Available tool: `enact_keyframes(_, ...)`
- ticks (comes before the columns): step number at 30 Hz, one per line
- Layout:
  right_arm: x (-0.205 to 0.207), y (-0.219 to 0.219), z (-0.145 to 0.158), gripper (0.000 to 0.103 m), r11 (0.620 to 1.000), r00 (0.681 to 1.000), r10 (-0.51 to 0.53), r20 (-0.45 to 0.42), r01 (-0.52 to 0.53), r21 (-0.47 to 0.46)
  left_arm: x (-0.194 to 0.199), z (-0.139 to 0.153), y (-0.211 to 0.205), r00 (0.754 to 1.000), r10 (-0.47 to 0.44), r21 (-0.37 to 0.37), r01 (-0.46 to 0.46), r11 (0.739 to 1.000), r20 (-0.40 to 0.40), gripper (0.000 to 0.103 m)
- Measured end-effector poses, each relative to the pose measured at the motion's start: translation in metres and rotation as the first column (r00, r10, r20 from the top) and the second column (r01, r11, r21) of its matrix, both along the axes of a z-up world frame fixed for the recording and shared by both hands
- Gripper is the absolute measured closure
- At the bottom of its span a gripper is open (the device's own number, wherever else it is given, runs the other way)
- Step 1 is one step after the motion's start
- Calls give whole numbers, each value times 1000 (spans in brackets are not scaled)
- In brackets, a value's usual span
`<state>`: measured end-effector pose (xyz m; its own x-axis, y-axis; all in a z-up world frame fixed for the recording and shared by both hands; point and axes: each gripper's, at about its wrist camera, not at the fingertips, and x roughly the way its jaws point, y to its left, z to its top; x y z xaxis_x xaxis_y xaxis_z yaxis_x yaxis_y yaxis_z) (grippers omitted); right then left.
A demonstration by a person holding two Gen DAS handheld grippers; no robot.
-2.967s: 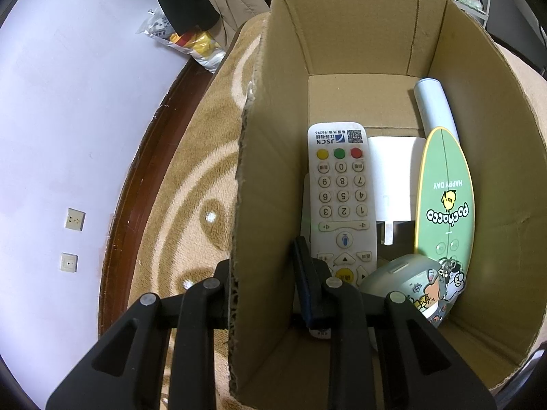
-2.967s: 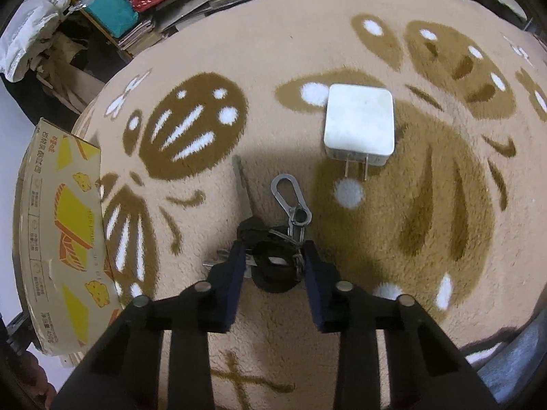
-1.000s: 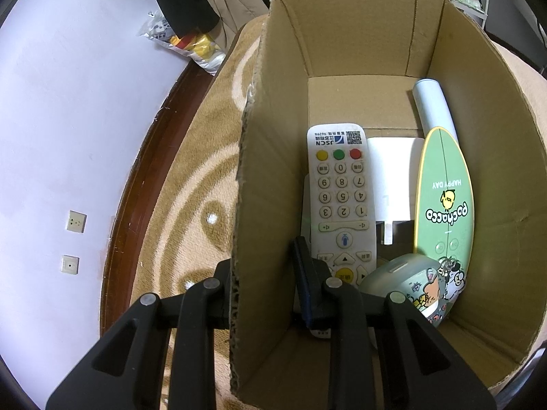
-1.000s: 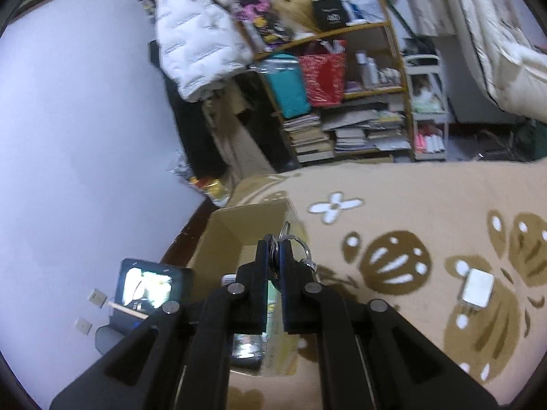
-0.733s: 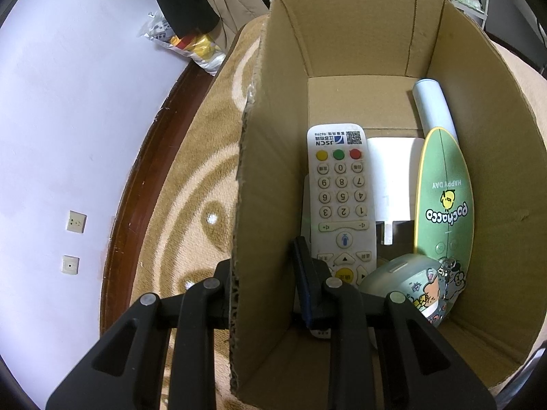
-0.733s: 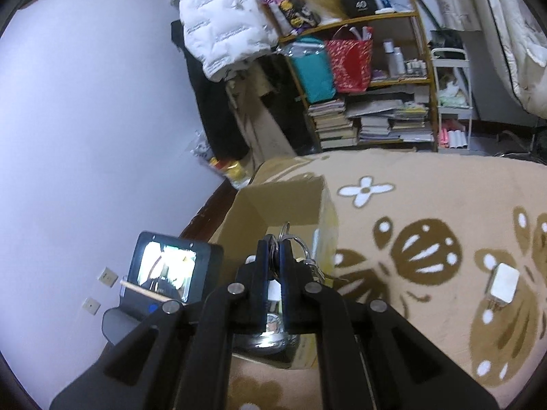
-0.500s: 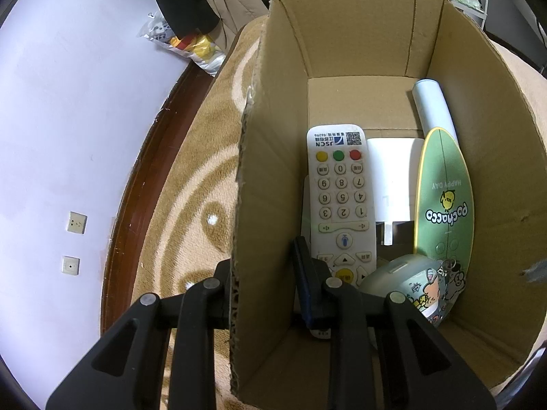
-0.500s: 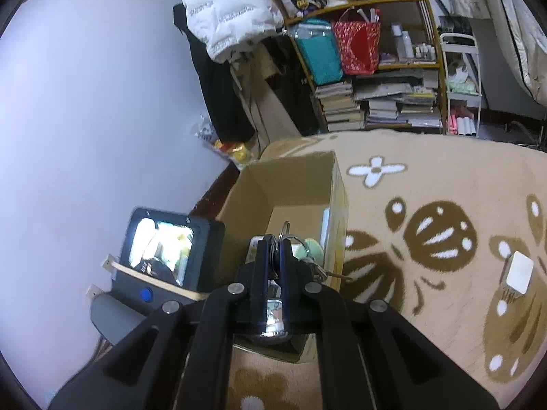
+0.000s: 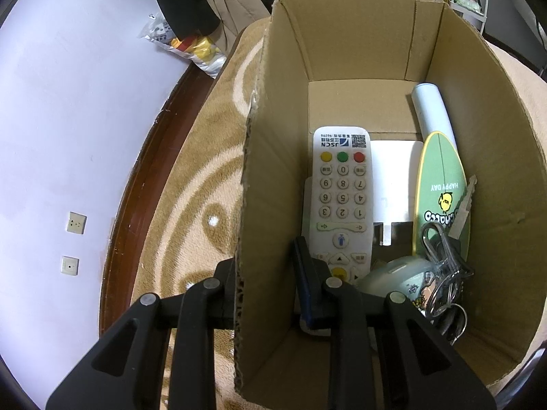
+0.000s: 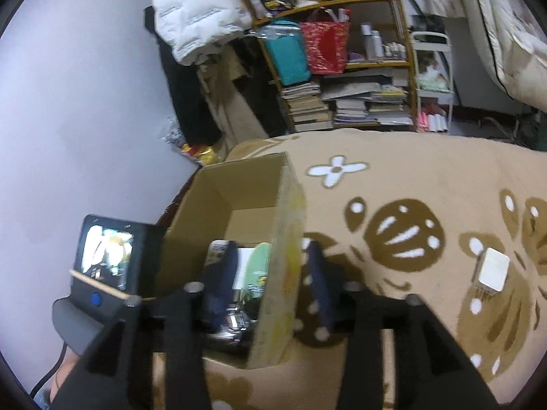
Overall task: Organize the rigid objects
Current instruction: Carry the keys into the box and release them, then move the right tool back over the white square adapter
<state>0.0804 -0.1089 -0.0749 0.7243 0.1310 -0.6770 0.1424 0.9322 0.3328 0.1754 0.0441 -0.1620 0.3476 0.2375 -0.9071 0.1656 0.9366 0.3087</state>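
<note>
Keys in the box, both tongs straddling its walls

The left gripper [image 9: 265,273] is clamped on the cardboard box [image 9: 359,41] side wall; the key bunch [image 9: 444,266] lies ahead to its right, on the green oval card [image 9: 441,184]. The right gripper [image 10: 270,283] gapes apart, empty, across the opposite wall, white charger [image 10: 492,273] well to its right

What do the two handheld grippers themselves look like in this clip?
Both the left gripper and the right gripper are matte black plastic with triangular cut-outs in the finger arms, round silver screw heads at the joints, and dark blue pads on the fingers. No cables, sleeves or markings show on them.
</note>
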Motion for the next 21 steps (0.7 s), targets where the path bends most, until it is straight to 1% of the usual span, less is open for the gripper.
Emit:
enact_keyframes(3,1,-16,-2,49,999,999,-41,-21,41,-9,0,0,1,1000,0,0,0,1000,0,79)
enact_keyframes(4,1,-22,-3,44,998,998,-58,-25,57,-11,0,0,0,1000,-1,1,1,1000,0,79)
enact_keyframes(5,1,-27,-3,37,997,997,-71,-26,71,-10,0,0,1,1000,-1,1,1,1000,1,79)
enact_keyframes(6,1,-33,-4,34,996,996,-87,-29,87,-4,0,0,1,1000,-1,0,1,1000,1,79)
enact_keyframes(8,0,-46,-5,24,993,993,-114,-31,114,10,0,0,1,1000,1,-2,-1,1000,1,79)
enact_keyframes(11,-1,-66,-7,12,983,982,-183,-36,183,-2,-1,0,2,1000,1,-5,-1,1000,1,78)
enact_keyframes(13,-3,-80,-9,9,974,973,-226,-42,226,-20,-1,0,2,1000,0,-4,0,1000,1,78)
enact_keyframes(15,-4,-90,-12,4,964,963,-263,-53,261,-42,-1,0,2,1000,0,-3,0,1000,1,78)
enact_keyframes(16,-5,-96,-13,0,958,957,-285,-58,281,-57,-1,0,3,1000,0,-2,0,1000,1,78)
enact_keyframes(21,-8,-118,-24,0,934,937,-341,-74,328,-143,-1,0,3,1000,0,-2,0,1000,1,78)
